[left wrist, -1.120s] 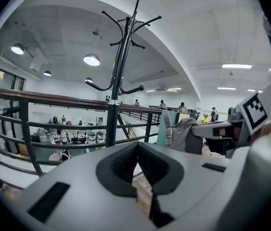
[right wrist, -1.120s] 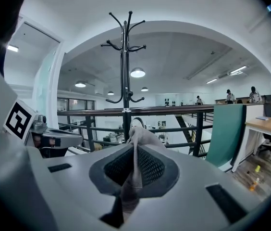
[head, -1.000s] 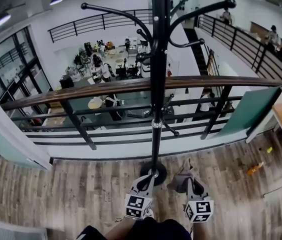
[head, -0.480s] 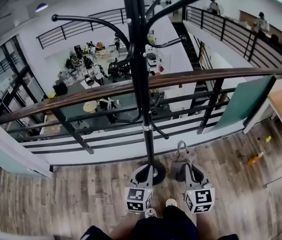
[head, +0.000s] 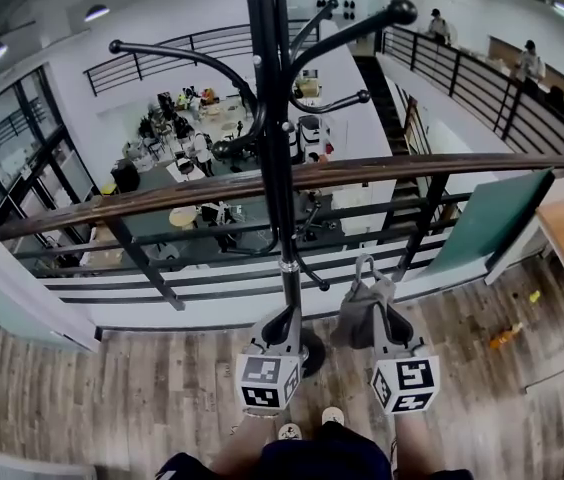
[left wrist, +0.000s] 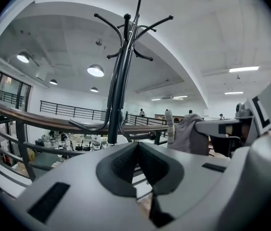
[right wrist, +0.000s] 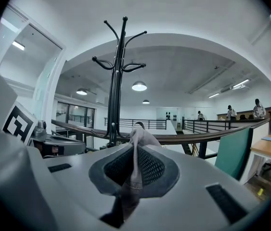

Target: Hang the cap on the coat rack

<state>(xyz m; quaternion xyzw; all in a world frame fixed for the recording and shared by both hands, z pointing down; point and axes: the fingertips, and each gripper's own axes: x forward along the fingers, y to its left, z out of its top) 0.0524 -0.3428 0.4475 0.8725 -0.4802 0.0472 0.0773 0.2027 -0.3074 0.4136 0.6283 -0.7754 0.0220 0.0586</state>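
Lifting is what changed. In the head view both grippers sit higher than a second ago, and the cap (head: 360,306) has come up from near the floor (head: 112,388) to about the lowest bars of the railing (head: 432,168). The coat rack (head: 267,118) pole has slid left in frame, so the head has turned or stepped too. Judgement: carry phase, cap not hung yet, all hooks bare. The nearest low hook (head: 362,96) is still well above the cap, so more raise is needed.

The right gripper (head: 372,318) reaches forward and up, marker cube toward the camera, just right of the pole. The left gripper (head: 283,320) is held parallel beside it, in front of the rack base (head: 312,353).

Left gripper view: jaws pressed together with nothing between them, so it's idle. It's tilted upward, with the rack ahead and slightly left. The grey cap (left wrist: 189,134) hangs off the other tool at the right edge.

Right gripper view: jaws clamped on a fold of the cap (right wrist: 136,146), with fabric pinched between the ribbed pads and a strap loop standing up above them. It's pitched upward too. The rack (right wrist: 116,81) is ahead and left, apart from the cap, no contact. Judgement: the next move needs the opening lined up over a hook tip.
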